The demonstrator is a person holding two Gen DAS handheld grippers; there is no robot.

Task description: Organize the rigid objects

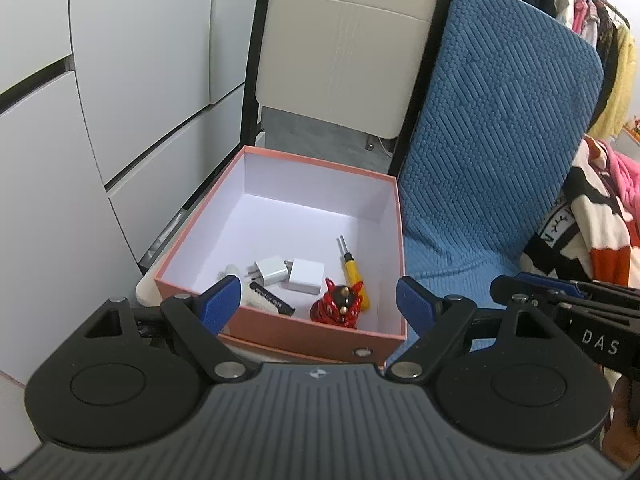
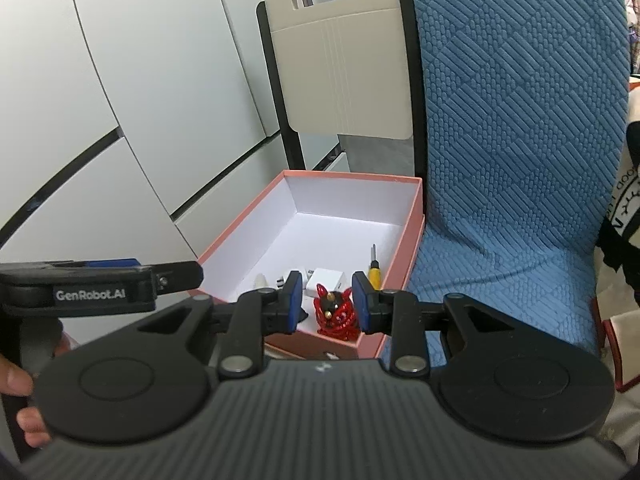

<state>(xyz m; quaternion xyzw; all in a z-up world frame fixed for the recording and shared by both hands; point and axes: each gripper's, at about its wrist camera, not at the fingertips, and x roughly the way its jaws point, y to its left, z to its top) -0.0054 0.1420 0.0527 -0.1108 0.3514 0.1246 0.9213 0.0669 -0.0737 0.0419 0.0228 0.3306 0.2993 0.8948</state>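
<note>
An open pink box (image 1: 192, 240) with a white inside sits on a chair seat; it also shows in the right wrist view (image 2: 412, 220). In it lie a red figurine (image 1: 338, 308) (image 2: 336, 312), a yellow screwdriver (image 1: 353, 272) (image 2: 375, 274), two white chargers (image 1: 307, 275) (image 1: 269, 270), a black stick (image 1: 272, 299) and a white object, partly hidden. My left gripper (image 1: 320, 304) is wide open and empty above the box's near wall. My right gripper (image 2: 327, 302) is open and empty, jaws either side of the figurine from above.
A chair with a blue textured cover (image 1: 500, 140) (image 2: 520, 140) stands right of the box. A beige chair back (image 1: 344, 48) rises behind the box. White cabinet doors (image 1: 100, 120) are on the left. Clothes (image 1: 600, 208) hang at the right.
</note>
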